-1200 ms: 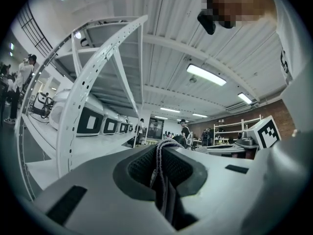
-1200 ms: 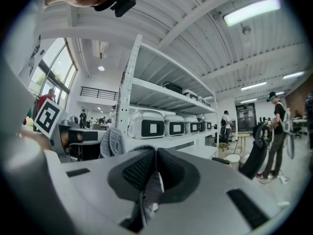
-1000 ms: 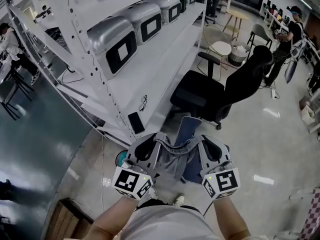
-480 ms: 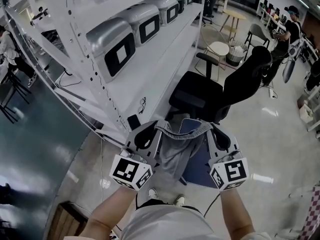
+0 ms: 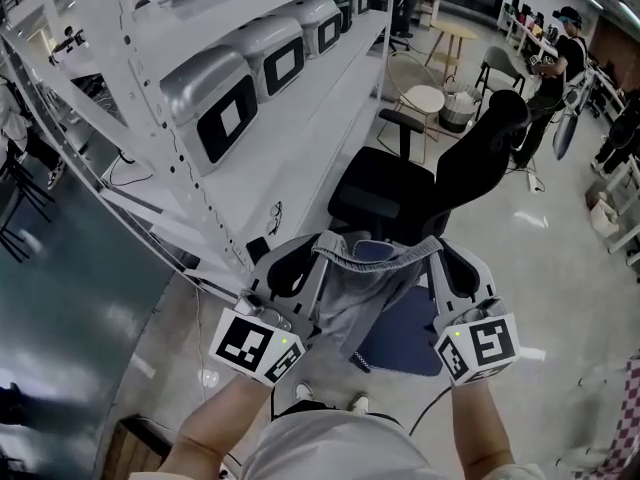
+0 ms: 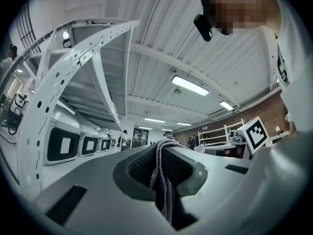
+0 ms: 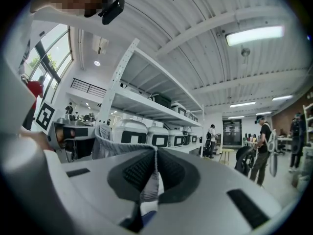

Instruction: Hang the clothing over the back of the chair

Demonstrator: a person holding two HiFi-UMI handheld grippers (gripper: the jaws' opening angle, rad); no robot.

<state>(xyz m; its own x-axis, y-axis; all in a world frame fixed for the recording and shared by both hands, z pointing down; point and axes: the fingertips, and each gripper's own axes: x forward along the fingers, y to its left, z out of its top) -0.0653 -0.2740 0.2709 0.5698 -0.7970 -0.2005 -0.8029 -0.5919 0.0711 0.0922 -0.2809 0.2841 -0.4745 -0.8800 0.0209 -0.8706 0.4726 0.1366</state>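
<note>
Grey shorts (image 5: 345, 293): we stretch them between left gripper (image 5: 316, 246) and right gripper (image 5: 437, 248).
Jaws: both clamped on the shorts' ends.

L gripper (image 5: 318, 244) + R gripper (image 5: 438, 250) = 2; garment (image 5: 350, 293) x1; blk chair (image 5: 385, 193) x1.

Right hand-held gripper (image 7: 155, 153): jaws pinched together on grey clothing (image 7: 120, 147), with fabric pressed between the dark pads and hanging below them. The waistband runs left to the left hand-held gripper (image 7: 80, 136), marker cube beside it. Behind is a white shelf (image 7: 146, 103) with a row of grey boxes (image 7: 133, 131). Far right, a person (image 7: 262, 141) stands by a black chair (image 7: 243, 159). Ceiling light (image 7: 254, 35) lit.
</note>
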